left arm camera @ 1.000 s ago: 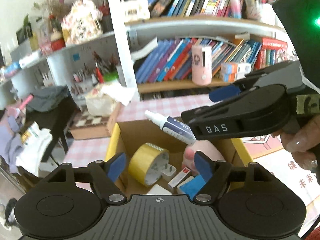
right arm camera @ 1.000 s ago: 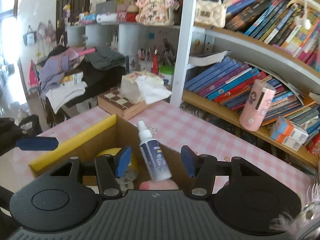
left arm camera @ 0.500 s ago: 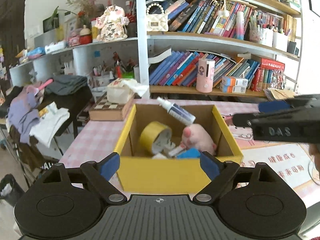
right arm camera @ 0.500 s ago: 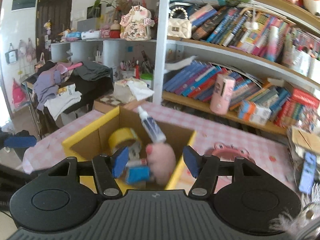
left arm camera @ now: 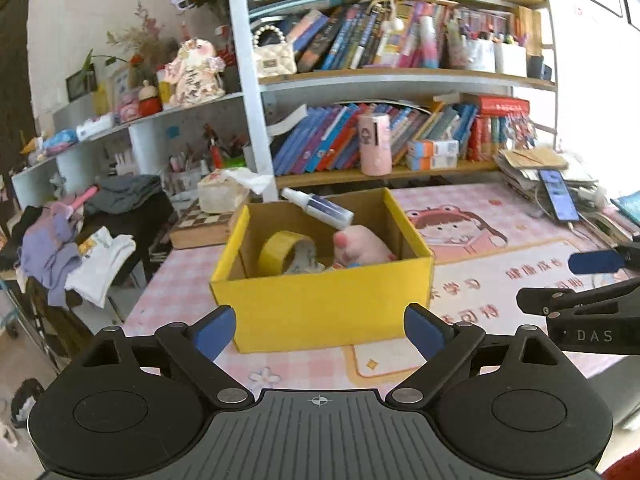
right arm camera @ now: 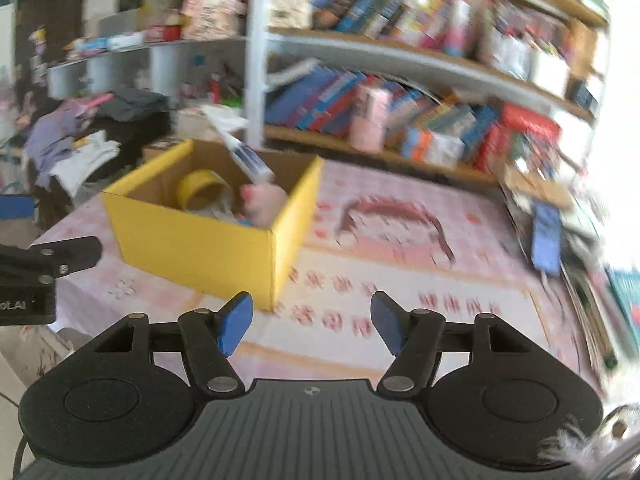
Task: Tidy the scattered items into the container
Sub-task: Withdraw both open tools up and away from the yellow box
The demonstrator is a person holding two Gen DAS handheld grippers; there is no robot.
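Box (left arm camera: 324,300) now viewed from farther back; spray bottle (left arm camera: 320,210) left propped inside. Both grippers (left arm camera: 319,330) (right arm camera: 312,322) withdrawn, fingers wide, nothing held. Tidying judged finished.

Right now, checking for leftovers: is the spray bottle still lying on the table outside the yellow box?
No, the spray bottle leans on the back rim of the yellow box, its base down inside.
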